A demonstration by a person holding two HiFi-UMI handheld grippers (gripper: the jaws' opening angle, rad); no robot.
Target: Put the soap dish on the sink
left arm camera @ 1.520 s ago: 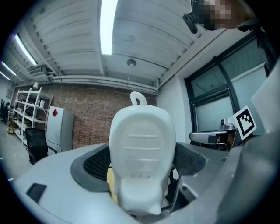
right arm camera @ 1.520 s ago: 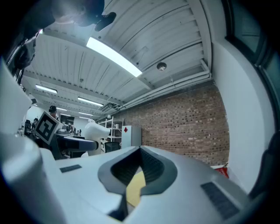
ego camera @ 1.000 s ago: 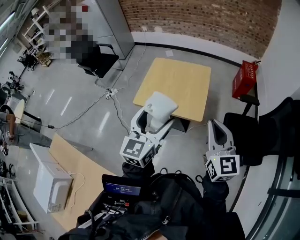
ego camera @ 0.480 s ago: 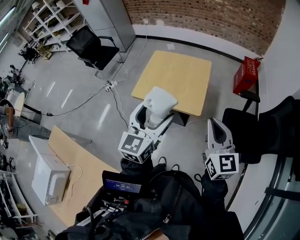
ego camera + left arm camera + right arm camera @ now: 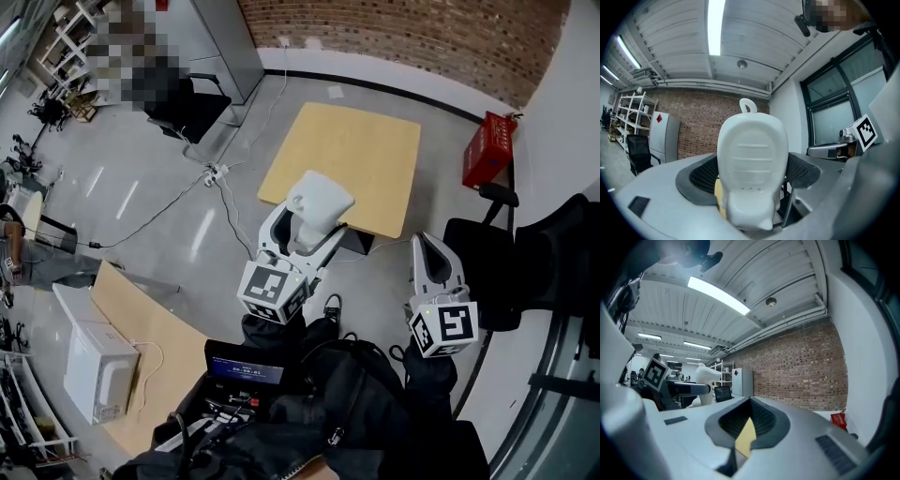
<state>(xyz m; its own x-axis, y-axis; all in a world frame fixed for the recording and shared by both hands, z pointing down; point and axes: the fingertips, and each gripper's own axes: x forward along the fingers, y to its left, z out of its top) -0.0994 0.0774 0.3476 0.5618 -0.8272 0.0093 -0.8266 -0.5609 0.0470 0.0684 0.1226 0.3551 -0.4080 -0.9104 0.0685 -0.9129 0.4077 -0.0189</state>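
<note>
Nearest, at the bottom of the head view: a heap of dark bag and clothing (image 5: 347, 412), with a small lit screen (image 5: 244, 372) at its left edge.

Just beyond, out over the grey floor (image 5: 169, 206): the left gripper (image 5: 305, 236), pinching the white soap dish (image 5: 321, 202) between its two dark pads, one on each flank. Dish upright in the left gripper view, with a small loop at its top. Soap dish off every surface, up in the air, overlapping the near edge of the wooden surface (image 5: 352, 159) in the head view.

Well to the right, the right gripper (image 5: 429, 253), pressed together with nothing between its pads and only a thin slit left at their base in the right gripper view.

Lower left, a second wooden surface (image 5: 164, 337) carrying a white box-like appliance (image 5: 94, 367). Just past the right gripper, a black chair (image 5: 492, 272).

Farther off: a red crate (image 5: 489, 150) by the white wall, a cable with a power strip (image 5: 217, 172) on the floor, another black chair (image 5: 192, 108), and a grey cabinet (image 5: 220, 47). Farthest of all, the brick wall (image 5: 422, 37).
</note>
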